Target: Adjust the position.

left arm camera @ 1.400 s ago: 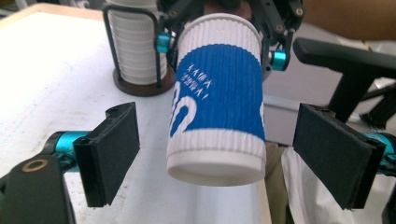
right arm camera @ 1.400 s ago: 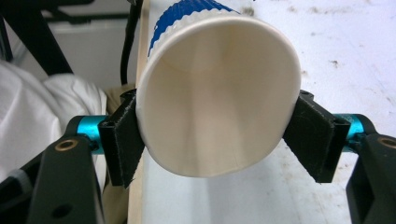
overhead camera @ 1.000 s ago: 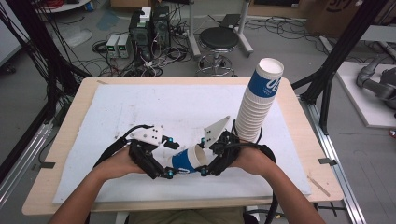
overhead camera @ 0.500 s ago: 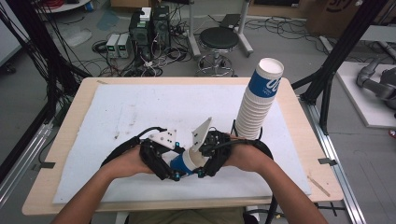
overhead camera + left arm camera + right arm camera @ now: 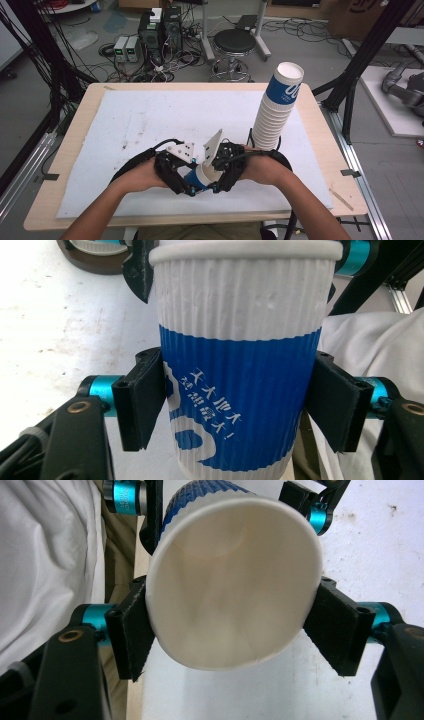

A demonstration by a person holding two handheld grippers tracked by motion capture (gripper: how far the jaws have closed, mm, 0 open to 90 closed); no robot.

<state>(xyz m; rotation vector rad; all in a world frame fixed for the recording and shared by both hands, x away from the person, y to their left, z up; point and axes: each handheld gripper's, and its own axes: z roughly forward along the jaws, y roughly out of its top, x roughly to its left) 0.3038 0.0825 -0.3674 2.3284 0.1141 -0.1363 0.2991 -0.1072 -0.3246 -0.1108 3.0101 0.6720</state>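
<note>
surface: my wooden table [image 5: 320, 125] | cover: white mat [image 5: 150, 120] lying over most of it, with dark specks | on mat: tall stack of cups [image 5: 277, 107] standing far right, leaning a little | my forearms rest at near edge

**Cup held between two grippers at the table's near edge**

A cup [image 5: 201, 176] sits between the left gripper [image 5: 186, 181] and the right gripper [image 5: 218, 176], lying tilted over the near middle of the table [image 5: 90, 100], above the mat [image 5: 150, 115]. Each gripper has one jaw pressed on either side of it. A tall stack of cups [image 5: 276, 107] stands on the mat behind and to the right. Beyond the table's far edge stands a stool [image 5: 235, 42].
</note>
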